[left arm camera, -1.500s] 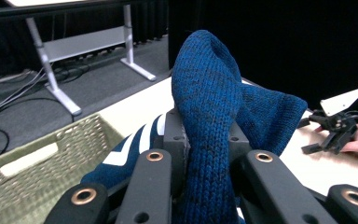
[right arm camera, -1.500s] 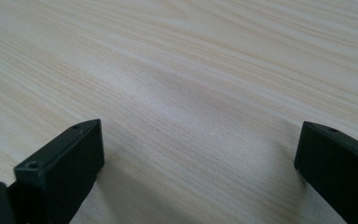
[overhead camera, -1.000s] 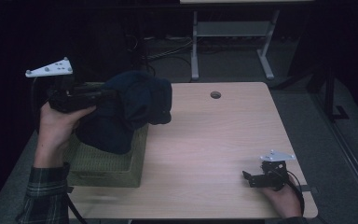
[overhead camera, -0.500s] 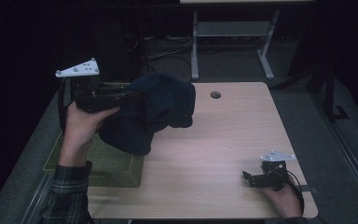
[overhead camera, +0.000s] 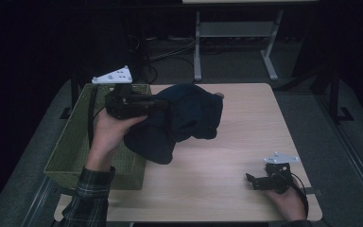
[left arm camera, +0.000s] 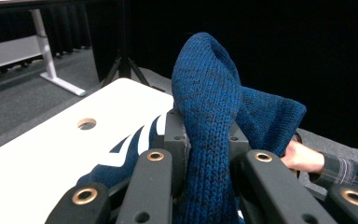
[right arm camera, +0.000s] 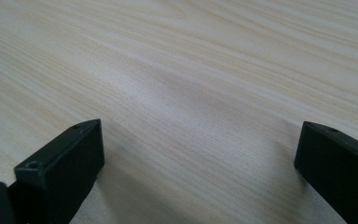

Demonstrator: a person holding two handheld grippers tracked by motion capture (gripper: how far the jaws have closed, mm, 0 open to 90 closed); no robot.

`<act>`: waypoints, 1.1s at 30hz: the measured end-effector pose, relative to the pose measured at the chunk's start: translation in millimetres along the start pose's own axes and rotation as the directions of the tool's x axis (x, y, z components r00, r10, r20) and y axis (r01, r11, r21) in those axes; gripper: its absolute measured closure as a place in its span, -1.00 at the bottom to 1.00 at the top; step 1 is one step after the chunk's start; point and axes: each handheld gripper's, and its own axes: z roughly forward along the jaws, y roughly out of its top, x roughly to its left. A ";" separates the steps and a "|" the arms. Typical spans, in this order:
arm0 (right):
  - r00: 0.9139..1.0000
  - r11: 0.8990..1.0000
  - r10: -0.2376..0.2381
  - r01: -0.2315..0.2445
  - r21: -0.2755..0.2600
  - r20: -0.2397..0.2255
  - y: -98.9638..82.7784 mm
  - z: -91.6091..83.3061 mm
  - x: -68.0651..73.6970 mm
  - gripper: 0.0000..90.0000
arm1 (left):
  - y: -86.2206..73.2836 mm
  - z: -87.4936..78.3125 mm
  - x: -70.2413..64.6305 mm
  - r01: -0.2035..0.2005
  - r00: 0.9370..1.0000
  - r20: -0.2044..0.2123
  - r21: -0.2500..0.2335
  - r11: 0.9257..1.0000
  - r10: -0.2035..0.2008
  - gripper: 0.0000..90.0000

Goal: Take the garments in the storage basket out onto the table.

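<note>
A dark blue knitted garment hangs bunched over the left half of the wooden table, just right of the green basket. My left gripper is shut on a fold of it, held up in a hand with a plaid sleeve. In the left gripper view the blue knit is pinched between the black jaws, and a white-striped part trails below. My right gripper rests at the table's near right, jaws open. In the right gripper view its gripper holds nothing, only bare wood between the jaws.
The woven green basket stands at the table's left edge. A small round hole sits near the table's far edge. Behind the table stand a white desk frame and cables on the dark floor.
My left hand has carried the garment to the right and a little down, from above the basket to over the table. The right gripper has stayed put.
</note>
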 end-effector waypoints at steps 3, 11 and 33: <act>1.000 1.000 0.000 0.000 0.001 0.000 0.0 0.0 0.0 -0.98 | -0.4 10.6 -3.9 0.000 1.000 0.015 0.003 1.000 -0.001 0.73; 1.000 1.000 -0.001 0.001 0.000 0.000 0.0 0.0 0.0 -0.98 | -4.7 39.4 -12.6 0.015 0.998 0.057 0.005 1.000 -0.015 0.73; 1.000 1.000 0.000 0.000 -0.001 -0.002 0.0 -0.2 0.1 -0.98 | -43.4 115.8 -27.1 0.075 0.995 0.059 0.052 0.996 -0.078 0.73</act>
